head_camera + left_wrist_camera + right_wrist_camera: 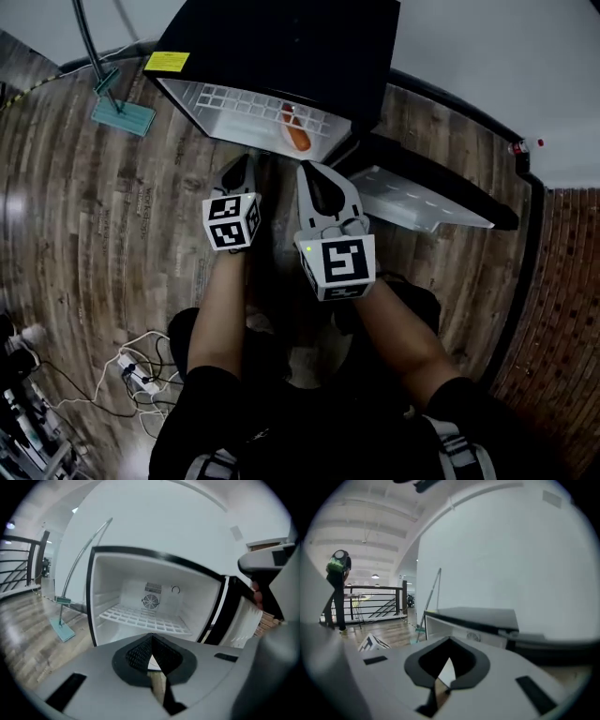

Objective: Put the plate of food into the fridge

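A small black fridge [281, 47] stands open on the wood floor, its door [422, 202] swung out to the right. Something orange, the food [296, 136], shows low in the opening; the plate under it is hard to make out. In the left gripper view the white wire shelf [145, 618] is bare, and the fridge's bottom is hidden behind the jaws. My left gripper [239, 173] [151, 639] is shut and empty, just in front of the opening. My right gripper [323, 187] [449, 644] hangs beside it, also shut with nothing held.
A teal floor mop [122, 112] [61, 630] leans on the white wall left of the fridge. Cables and a power strip [136, 375] lie at the lower left. A person [337, 588] stands far off by a railing. My legs are below the grippers.
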`<state>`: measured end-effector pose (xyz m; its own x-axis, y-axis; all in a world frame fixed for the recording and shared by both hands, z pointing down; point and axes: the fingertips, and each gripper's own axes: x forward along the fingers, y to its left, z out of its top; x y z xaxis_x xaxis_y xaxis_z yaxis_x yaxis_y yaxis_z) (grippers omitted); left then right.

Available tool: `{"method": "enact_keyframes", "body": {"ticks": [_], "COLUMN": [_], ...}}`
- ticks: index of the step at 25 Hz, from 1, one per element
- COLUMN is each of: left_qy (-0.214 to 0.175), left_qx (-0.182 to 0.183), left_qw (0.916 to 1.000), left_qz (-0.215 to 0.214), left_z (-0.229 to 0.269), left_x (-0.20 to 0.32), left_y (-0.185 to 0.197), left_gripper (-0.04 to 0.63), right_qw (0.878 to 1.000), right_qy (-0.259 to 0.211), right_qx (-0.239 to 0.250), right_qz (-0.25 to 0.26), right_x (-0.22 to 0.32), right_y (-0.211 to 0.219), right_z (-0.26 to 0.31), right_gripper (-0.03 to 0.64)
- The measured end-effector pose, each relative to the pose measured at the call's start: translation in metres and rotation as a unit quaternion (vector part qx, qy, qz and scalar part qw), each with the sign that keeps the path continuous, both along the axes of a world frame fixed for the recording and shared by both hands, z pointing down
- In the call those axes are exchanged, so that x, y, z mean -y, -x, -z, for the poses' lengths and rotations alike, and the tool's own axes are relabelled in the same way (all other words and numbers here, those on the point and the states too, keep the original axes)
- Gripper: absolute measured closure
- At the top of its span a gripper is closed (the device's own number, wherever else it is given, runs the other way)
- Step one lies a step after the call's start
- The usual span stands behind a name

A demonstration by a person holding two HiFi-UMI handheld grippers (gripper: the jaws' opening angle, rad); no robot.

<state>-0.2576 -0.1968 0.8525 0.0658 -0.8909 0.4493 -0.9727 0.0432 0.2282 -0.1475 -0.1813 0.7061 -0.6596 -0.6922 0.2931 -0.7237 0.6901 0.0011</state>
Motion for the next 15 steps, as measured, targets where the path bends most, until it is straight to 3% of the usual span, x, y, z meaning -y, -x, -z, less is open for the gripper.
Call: {"method": "enact_keyframes", "body": {"ticks": [2,7,15], "left_qy": [0.012,0.002,-0.007], "left_qx": [-0.005,-0.021,-0.040], "left_qw": [0.9999,0.9998,0.9978], "left_qz": [0.004,0.003,-0.052], "left_z": [0.053,0.231,0.508], "left_x": [-0.025,-0.052,-0.108], "left_y": [0.004,-0.003,-0.039], "left_gripper": [0.598,0.598,0.598], "right_qw": [1.000,0.997,0.993], "right_qy": [-0.010,0.048,0.084], "right_qx": [-0.004,-0.041,0.002], "right_qz": [0.008,-0.034,-0.082], "right_x": [-0.007,-0.003,-0.056], "right_y": [0.000,-0.033,-0.047], "right_z": [0.033,0.141,0.396], "right_gripper": [0.604,0.604,0.604]}}
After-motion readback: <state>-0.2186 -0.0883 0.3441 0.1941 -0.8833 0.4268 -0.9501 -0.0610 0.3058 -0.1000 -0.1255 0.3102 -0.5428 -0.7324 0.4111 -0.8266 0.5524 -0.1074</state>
